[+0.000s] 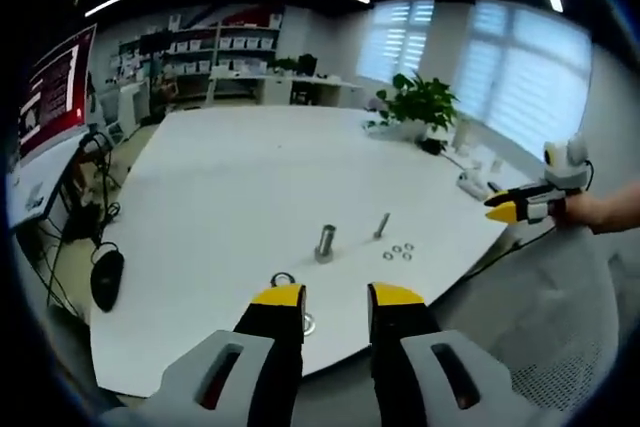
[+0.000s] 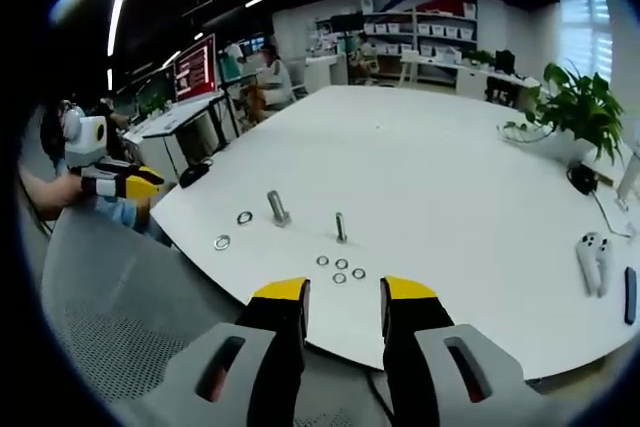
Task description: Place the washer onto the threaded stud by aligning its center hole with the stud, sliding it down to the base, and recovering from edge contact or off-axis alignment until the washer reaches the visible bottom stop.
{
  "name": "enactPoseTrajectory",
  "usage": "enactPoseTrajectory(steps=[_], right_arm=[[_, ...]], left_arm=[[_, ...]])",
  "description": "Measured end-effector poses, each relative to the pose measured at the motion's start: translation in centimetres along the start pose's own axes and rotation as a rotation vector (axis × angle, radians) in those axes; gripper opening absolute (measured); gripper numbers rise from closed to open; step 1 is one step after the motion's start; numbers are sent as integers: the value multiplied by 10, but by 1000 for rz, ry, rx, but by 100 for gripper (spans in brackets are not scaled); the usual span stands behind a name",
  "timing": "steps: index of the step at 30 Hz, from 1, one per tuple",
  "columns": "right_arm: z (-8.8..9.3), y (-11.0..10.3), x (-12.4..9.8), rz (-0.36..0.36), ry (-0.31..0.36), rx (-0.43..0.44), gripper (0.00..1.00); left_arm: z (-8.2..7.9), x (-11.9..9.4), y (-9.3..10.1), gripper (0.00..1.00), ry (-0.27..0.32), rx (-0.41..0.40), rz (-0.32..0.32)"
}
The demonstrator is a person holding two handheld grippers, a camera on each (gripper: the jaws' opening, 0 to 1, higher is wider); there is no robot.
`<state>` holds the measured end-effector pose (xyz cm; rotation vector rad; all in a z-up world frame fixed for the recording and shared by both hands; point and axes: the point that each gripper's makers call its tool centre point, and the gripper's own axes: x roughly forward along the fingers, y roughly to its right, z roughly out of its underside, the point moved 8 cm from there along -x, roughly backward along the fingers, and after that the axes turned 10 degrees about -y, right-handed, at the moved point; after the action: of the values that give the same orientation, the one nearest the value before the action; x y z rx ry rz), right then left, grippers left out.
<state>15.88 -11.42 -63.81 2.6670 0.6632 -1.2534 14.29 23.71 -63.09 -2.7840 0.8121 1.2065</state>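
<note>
Washers (image 2: 340, 269) lie as a small cluster of four flat rings on the white tabletop (image 2: 440, 177), just ahead of your right tongs (image 2: 344, 292) and a touch to their left of centre. Your right tongs are spread, with nothing between the yellow tips, and hang just off the near edge of the tabletop. Straight beyond the cluster, a little farther from those tongs, the slim threaded stud (image 2: 340, 227) stands upright, its long axis vertical, so any washer must go on flat, hole over the top, and travel straight down. To the left of the stud stands a thicker bolt (image 2: 278, 208), and farther left two more loose rings (image 2: 233, 230) lie flat.

From your left tongs (image 1: 335, 295), also spread and holding nothing, a ring (image 1: 283, 278) lies right at the left tip. Farther out stands the thick bolt (image 1: 324, 244); beyond it and to the right, the stud (image 1: 382, 225), with the washer cluster (image 1: 398, 251) just right of its foot.

Your right tongs look the better placed of the two: cluster and stud lie nearly in one line ahead of them. No washer sits on the stud yet, so the task is likely at its start.
</note>
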Motion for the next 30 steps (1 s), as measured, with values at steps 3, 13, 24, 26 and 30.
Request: enactPoseTrajectory(steps=[3, 13, 24, 26, 30], right_arm=[[2, 1, 3, 4, -36, 1, 31], [6, 2, 3, 3, -55, 15, 31], [-2, -2, 0, -42, 3, -16, 34], [-3, -3, 0, -59, 17, 5, 34], [-5, -4, 0, -78, 9, 11, 35]], left_arm=[[1, 2, 0, 23, -23, 15, -4], [-3, -1, 2, 22, 7, 19, 9], [-5, -6, -6, 21, 40, -18, -37], [-6, -7, -6, 22, 50, -17, -42], [-5, -6, -6, 22, 30, 11, -58]])
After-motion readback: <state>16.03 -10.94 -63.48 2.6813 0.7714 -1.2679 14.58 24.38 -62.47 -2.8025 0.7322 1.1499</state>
